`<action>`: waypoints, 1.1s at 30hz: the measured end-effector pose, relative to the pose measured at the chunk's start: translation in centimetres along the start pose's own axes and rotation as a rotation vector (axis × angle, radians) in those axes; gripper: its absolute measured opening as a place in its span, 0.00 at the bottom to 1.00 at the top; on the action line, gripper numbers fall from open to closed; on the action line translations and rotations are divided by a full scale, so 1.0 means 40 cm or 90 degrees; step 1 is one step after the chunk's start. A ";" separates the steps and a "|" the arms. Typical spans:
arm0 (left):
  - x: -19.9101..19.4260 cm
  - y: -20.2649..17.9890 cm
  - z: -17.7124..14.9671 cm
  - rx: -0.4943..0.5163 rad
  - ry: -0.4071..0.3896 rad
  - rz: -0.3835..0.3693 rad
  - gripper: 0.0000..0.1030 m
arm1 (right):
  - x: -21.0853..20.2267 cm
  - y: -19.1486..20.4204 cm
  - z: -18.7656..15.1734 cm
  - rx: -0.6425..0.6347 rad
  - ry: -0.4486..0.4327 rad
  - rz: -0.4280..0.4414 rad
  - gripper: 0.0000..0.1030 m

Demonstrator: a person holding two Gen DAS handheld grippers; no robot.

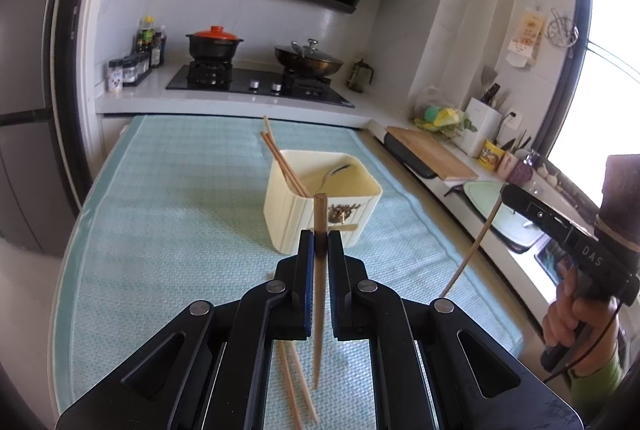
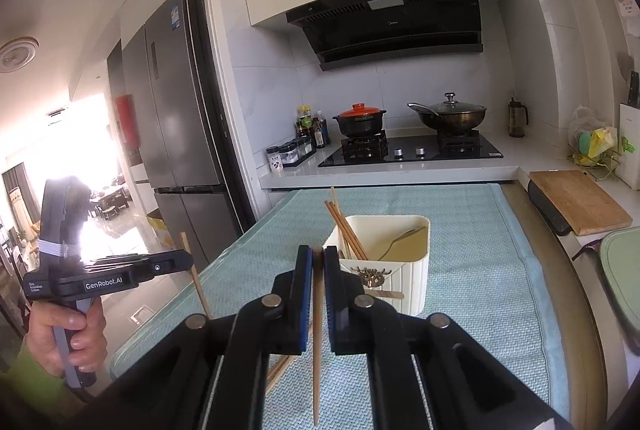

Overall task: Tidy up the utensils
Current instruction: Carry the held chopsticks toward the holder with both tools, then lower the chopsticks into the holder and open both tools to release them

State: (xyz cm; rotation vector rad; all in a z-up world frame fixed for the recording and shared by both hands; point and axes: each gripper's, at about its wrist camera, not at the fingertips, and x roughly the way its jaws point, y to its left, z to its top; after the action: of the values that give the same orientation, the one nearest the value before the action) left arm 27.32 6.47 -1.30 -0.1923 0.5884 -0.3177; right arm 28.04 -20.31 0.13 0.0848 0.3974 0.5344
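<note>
My left gripper (image 1: 320, 236) is shut on a wooden chopstick (image 1: 318, 310) that hangs steeply, tip down, above the teal mat (image 1: 160, 198). Just beyond it stands a cream utensil holder (image 1: 288, 218) with chopsticks (image 1: 280, 158) and a spoon (image 1: 336, 171) inside. At the right a hand carries my right gripper (image 1: 505, 192), which pinches another chopstick (image 1: 468, 254). In the right wrist view, the right gripper (image 2: 318, 252) is shut on its chopstick (image 2: 317, 330), short of the holder (image 2: 412, 282). The left gripper (image 2: 188, 261) is at the left with its chopstick (image 2: 197, 282). Loose chopsticks (image 1: 298, 394) lie on the mat underneath.
Behind the mat, a hob (image 1: 260, 86) carries a red-lidded pot (image 1: 214, 42) and a lidded wok (image 1: 308, 60). A wooden cutting board (image 1: 434, 152), a knife block (image 1: 482, 124) and a sink (image 1: 516, 226) line the right counter. A fridge (image 2: 176, 110) stands left.
</note>
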 end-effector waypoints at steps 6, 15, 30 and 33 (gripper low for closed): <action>0.003 -0.005 0.006 0.001 -0.004 -0.003 0.04 | -0.007 -0.005 0.005 -0.006 -0.006 -0.002 0.06; 0.015 0.000 0.026 0.004 -0.007 -0.001 0.04 | -0.003 -0.007 0.024 -0.022 -0.009 -0.013 0.06; 0.011 -0.009 0.199 0.015 -0.064 -0.007 0.04 | 0.031 -0.037 0.201 -0.089 -0.061 -0.049 0.06; 0.024 -0.020 0.260 0.023 -0.095 -0.002 0.04 | 0.053 -0.047 0.253 -0.101 -0.078 -0.062 0.06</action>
State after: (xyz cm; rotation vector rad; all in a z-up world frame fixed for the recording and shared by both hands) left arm 33.80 6.31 6.91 -0.1798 0.4353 -0.3135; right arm 34.57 -20.61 8.37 -0.0547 0.2377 0.4600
